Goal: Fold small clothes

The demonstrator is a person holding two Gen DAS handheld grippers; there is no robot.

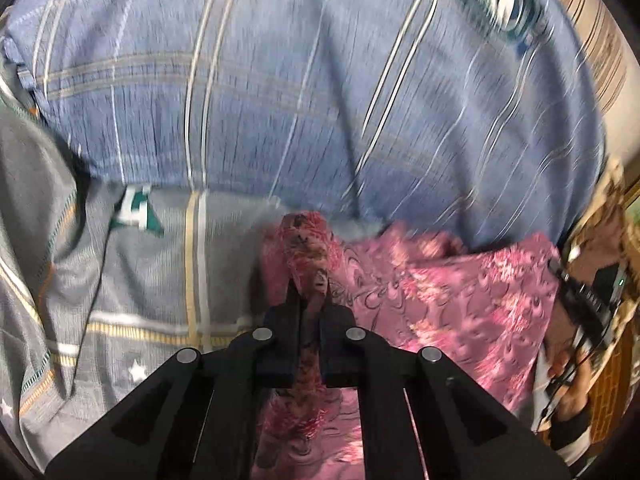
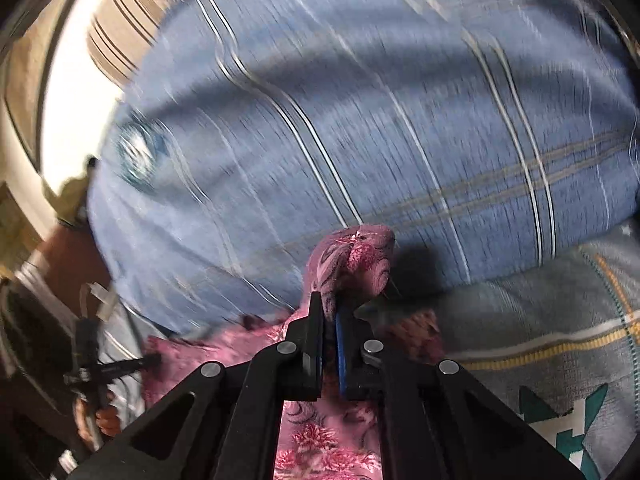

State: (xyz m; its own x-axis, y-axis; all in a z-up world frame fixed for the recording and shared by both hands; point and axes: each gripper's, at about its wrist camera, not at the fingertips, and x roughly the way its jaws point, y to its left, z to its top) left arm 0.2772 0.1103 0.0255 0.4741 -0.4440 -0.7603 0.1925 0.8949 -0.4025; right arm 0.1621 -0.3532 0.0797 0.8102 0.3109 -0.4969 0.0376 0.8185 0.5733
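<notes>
A pink floral garment (image 1: 460, 300) hangs stretched between my two grippers above the bed. My left gripper (image 1: 310, 300) is shut on one bunched edge of it, with a fold sticking up past the fingertips. In the right wrist view my right gripper (image 2: 330, 312) is shut on the other bunched edge of the pink garment (image 2: 352, 264), and more of it drapes below. The other gripper and the hand that holds it show at the lower left of the right wrist view (image 2: 92, 368).
A large blue striped pillow or rolled quilt (image 1: 320, 80) fills the space ahead in both views (image 2: 360, 120). A grey sheet with yellow and white stripes (image 1: 140, 280) covers the bed below (image 2: 540, 340). A wall and window light lie at the far left of the right wrist view (image 2: 72, 100).
</notes>
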